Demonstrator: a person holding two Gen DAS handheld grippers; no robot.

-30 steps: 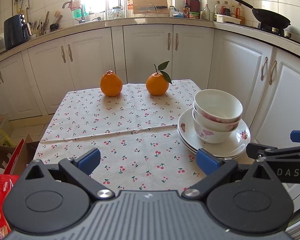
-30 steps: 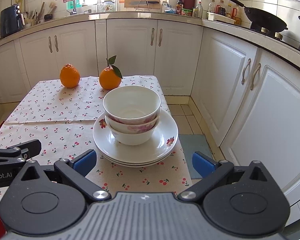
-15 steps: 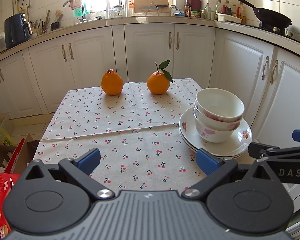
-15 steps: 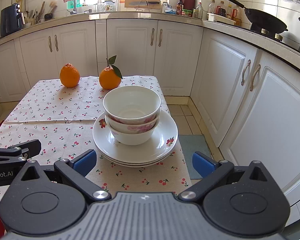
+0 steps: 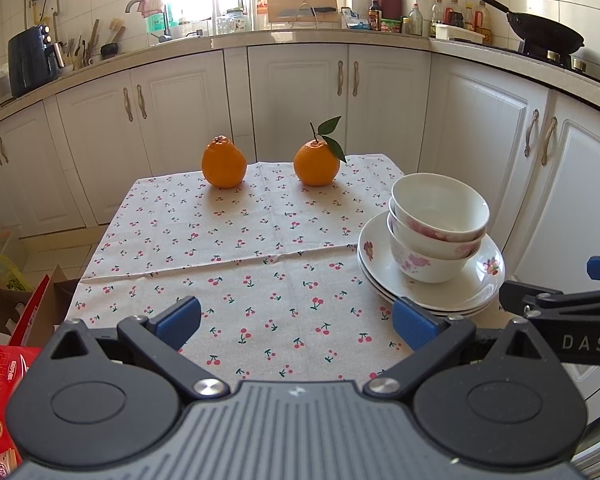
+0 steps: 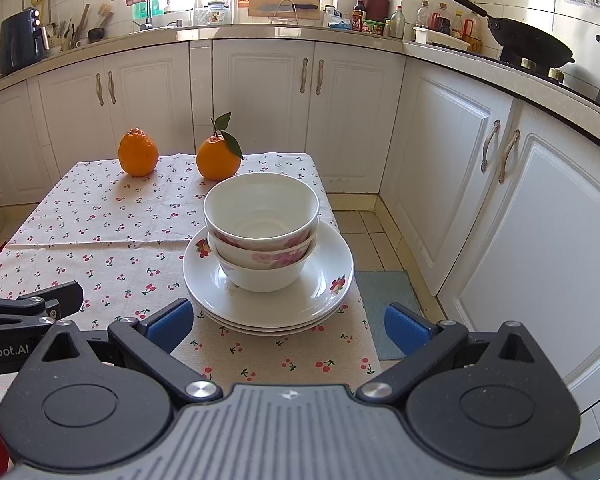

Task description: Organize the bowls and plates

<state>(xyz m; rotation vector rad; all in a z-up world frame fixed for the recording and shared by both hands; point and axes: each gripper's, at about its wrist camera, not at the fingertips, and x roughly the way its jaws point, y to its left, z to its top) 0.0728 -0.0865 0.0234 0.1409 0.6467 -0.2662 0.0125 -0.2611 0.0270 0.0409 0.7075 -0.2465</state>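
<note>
Both claws, the left gripper (image 5: pixel 296 318) and right gripper (image 6: pixel 286 324), are staying spread and empty, barely shifting, before the bowls (image 6: pixel 261 224) nested on stacked plates (image 6: pixel 320 292).

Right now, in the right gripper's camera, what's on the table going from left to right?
Orange without a leaf → orange with a leaf → stacked bowls sitting on the plates.

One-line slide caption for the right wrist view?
Open right claw faces nested bowls on stacked plates; two oranges behind.
</note>
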